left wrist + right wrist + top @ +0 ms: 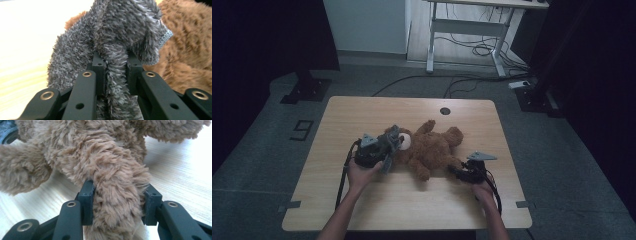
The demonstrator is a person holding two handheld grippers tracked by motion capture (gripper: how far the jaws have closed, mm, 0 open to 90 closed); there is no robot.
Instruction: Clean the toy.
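A brown teddy bear point(432, 147) lies at the middle of the surface point(362, 200). A limb is clamped by the right gripper point(459, 172) at 4 o'clock. The left gripper point(384, 150), at 9 o'clock, is clenched on a grey fuzzy cloth point(120, 37). Both are judged soft, light and easily deformed; thin limbs offer secure holds.

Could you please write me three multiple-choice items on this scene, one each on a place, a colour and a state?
1. Where does the brown plush teddy bear lie?
A. on the light wooden table
B. on the floor
C. on a chair

2. What colour is the fuzzy cloth in the left gripper?
A. red
B. grey
C. yellow

3. How does the right gripper stand?
A. open, clear of the bear
B. shut on nothing
C. shut on a limb of the bear

Key: 1 A, the bear rests mid-table in the high view; 2 B, grey pile sits between the jaws; 3 C, both jaws press into brown fur.
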